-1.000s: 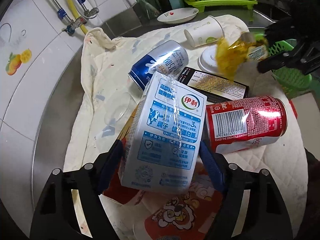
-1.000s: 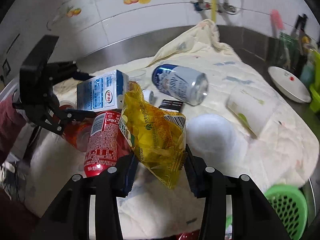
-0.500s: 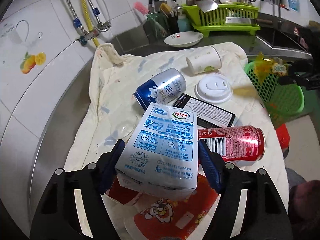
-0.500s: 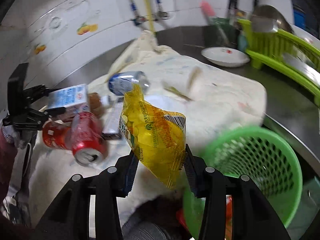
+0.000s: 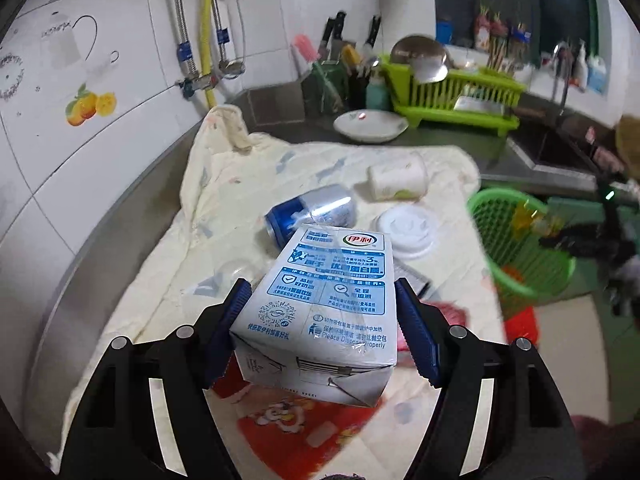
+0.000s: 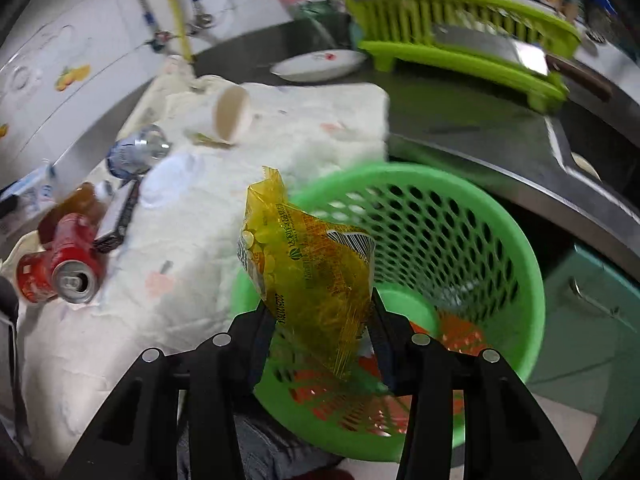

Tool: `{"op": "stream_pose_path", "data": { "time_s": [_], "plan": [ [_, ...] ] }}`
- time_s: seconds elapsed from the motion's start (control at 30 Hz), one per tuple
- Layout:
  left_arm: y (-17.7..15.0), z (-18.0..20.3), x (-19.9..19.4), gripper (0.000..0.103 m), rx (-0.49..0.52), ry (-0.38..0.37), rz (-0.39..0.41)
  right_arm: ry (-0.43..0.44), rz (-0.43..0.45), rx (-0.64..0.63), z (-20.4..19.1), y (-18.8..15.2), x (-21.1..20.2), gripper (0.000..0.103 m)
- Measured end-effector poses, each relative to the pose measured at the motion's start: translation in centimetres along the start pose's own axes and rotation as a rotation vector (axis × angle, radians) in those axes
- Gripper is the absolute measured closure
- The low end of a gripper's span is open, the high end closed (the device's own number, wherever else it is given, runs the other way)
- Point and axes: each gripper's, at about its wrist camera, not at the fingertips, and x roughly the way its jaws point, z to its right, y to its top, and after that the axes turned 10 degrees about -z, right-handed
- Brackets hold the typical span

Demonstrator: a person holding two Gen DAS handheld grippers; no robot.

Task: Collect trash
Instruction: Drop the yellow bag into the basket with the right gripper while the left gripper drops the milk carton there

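Note:
My left gripper (image 5: pixel 322 292) is shut on a blue and white milk carton (image 5: pixel 332 300), held up off the cream cloth (image 5: pixel 240 184). My right gripper (image 6: pixel 320 308) is shut on a yellow snack bag (image 6: pixel 308 256), held over the near rim of the green mesh basket (image 6: pixel 440 216). The same basket (image 5: pixel 516 248) shows at the right in the left wrist view. On the cloth lie a blue can (image 5: pixel 312 210), a paper cup (image 5: pixel 396 178), a white lid (image 5: pixel 404 228), a red can (image 6: pixel 60 264), a black packet (image 6: pixel 120 216) and a red printed wrapper (image 5: pixel 304 428).
A white plate (image 5: pixel 370 126) and a green dish rack (image 5: pixel 456 96) stand behind the cloth on the steel counter. A sink (image 5: pixel 548 152) lies at the far right. Hoses (image 5: pixel 208 40) run down the tiled wall. The basket sits beyond the counter's edge.
My right gripper swung the yellow bag from above the cans to over the green basket. My left gripper lifted the milk carton off the cloth and tilted it flatter.

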Motion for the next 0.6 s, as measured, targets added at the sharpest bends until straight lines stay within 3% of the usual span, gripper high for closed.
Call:
{"op": "stream_pose_path", "data": {
  "time_s": [0.1,0.23,0.37,0.6],
  "plan": [
    [0.6,1.6,-0.6,0.032,0.01,-0.052,0.031,-0.009,-0.008,0.035,1.2,-0.4,0.1,0.056],
    [1.5,4.1,-0.6,0.032,0.028,-0.114,0.052,-0.032,0.008,0.054,1.9,-0.7,-0.4,0.045],
    [2.7,7.0,0.2,0.032,0.047,-0.179,0.057,-0.035,0.027,0.066,2.6,-1.0,-1.1,0.043],
    [4.7,13.8,2.0,0.032,0.106,-0.288,0.048,-0.041,0.087,0.087,3.6,-2.0,-3.6,0.026]
  ]
}}
